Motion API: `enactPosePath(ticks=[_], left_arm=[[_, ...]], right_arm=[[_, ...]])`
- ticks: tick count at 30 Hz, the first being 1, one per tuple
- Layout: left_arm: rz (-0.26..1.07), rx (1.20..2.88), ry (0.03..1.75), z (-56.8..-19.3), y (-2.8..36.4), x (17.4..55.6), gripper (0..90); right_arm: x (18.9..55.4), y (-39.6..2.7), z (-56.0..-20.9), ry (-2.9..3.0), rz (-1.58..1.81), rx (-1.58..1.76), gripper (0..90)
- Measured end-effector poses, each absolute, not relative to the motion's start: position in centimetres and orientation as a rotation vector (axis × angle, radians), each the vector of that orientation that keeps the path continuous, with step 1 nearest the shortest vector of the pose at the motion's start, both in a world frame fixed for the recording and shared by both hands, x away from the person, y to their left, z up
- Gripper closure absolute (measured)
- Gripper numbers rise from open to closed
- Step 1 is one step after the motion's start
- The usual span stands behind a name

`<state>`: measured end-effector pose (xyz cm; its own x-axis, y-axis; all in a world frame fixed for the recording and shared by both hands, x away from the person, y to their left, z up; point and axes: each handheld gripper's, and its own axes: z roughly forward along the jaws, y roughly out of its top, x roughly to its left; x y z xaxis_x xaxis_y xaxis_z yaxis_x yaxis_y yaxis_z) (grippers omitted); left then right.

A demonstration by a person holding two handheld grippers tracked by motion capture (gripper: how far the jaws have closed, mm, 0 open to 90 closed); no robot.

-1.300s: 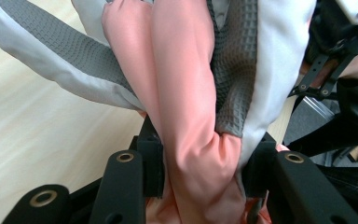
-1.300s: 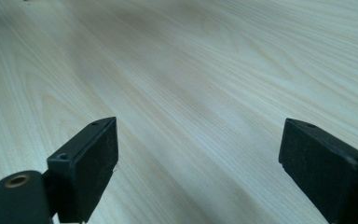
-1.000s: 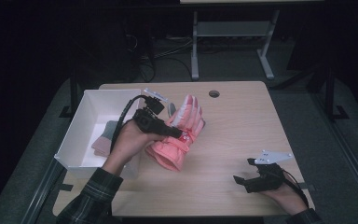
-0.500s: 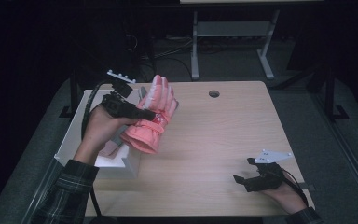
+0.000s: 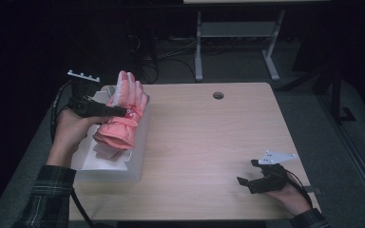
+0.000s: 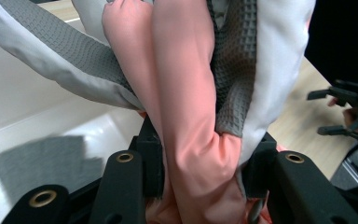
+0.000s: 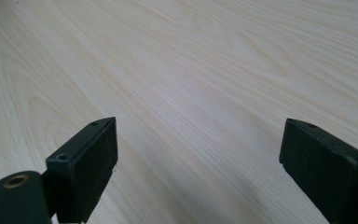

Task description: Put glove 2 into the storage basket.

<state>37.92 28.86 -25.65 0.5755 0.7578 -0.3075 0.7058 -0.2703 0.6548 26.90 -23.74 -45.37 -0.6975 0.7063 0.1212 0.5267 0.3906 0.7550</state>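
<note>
Left tongs point(image 5: 119, 111) clamped on pink glove point(image 5: 123, 114), held above white bin point(image 5: 135, 156) at worktop's point(image 5: 209, 142) left edge. Right tongs point(image 5: 248, 178) spread wide, holding nothing, well apart from bin, resting on worktop.

light: dim room, surface point(image 5: 204, 142) lit from above | background: near black | shadows: soft grey patch inside white bin point(image 6: 37, 158) | glare: none | focus: glove point(image 6: 191, 93) sharp, near tool parts slightly soft
</note>
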Motion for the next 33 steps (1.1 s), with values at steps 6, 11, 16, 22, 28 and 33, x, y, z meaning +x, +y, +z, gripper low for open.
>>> enactPosePath(ticks=[6,11,16,22,28,33], left_arm=[[0.114,2.019,1.248,-27.1,30.7,38.5,59.2],[0.115,2.038,1.3,-29.2,31.3,39.4,58.6],[0.087,2.055,1.342,-31.8,31.5,40.2,58.5],[0.065,2.082,1.369,-34.2,31.3,40.9,58.2],[0.016,2.104,1.371,-36.5,31.0,41.5,58.0],[-0.031,2.118,1.371,-38.2,30.6,42.1,57.4]], right_arm=[[26.9,-23.7,-45.4,2.43,1.193,1.098,11.1],[26.9,-23.7,-45.4,2.43,1.193,1.101,11.3],[26.9,-23.7,-45.4,2.431,1.194,1.098,11.4],[26.9,-23.8,-45.5,2.43,1.194,1.092,11.6],[26.8,-23.9,-45.4,2.429,1.189,1.105,11.7],[27.0,-24.0,-45.5,2.427,1.203,1.098,11.7]])
